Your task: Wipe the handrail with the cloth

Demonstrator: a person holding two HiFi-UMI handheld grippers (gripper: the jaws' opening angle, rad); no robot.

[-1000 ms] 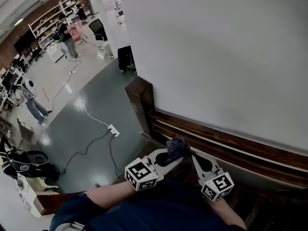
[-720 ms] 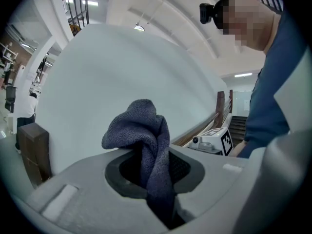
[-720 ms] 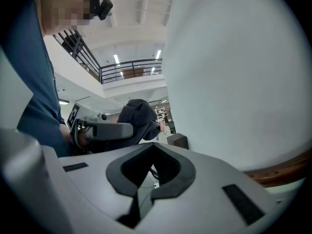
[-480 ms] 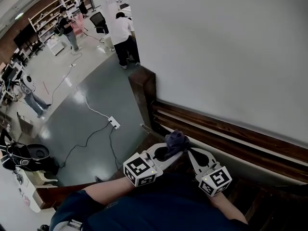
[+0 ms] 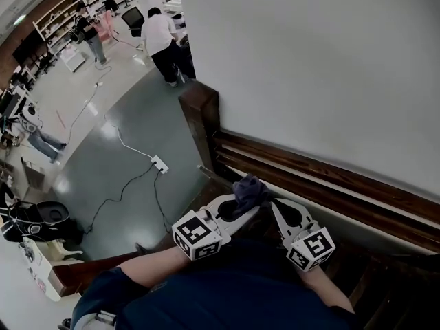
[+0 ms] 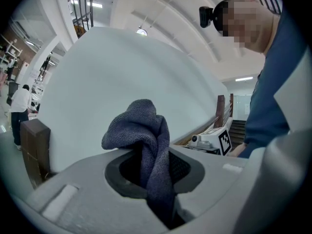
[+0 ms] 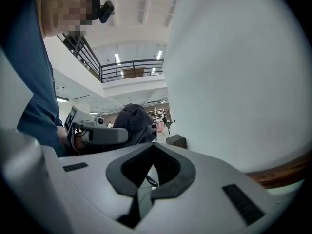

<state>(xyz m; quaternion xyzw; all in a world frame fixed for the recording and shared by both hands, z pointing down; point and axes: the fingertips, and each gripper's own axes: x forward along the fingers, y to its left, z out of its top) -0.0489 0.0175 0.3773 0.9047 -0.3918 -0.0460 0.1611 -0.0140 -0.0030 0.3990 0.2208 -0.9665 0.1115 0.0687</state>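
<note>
Gripping the cloth in a dark bunched wad, the left gripper holds it just beside the handrail, close to the end where the rail meets the newel post. The head view does not settle whether the fabric actually presses on the wood or sits a touch off it. By my reading, the job is barely begun. The cloth is in hand and at the rail, but the long run of dark wood away from the post shows no sign either way of having been wiped, and most of it lies well apart from the cloth, so I'd count nearly all the wiping as still to do. In the left gripper view its fingers are closed down hard on the cloth. The fabric is pinched in the hollow between the pads and blooms out above the tips in a loose fold. The right gripper sits just beside the cloth on the side away from the post. Its fingers are drawn together at the tips with nothing between them, only floor showing through the hollow. It touches neither the cloth nor, as far as I can see, the rail, with the pale wall rising behind.
</note>
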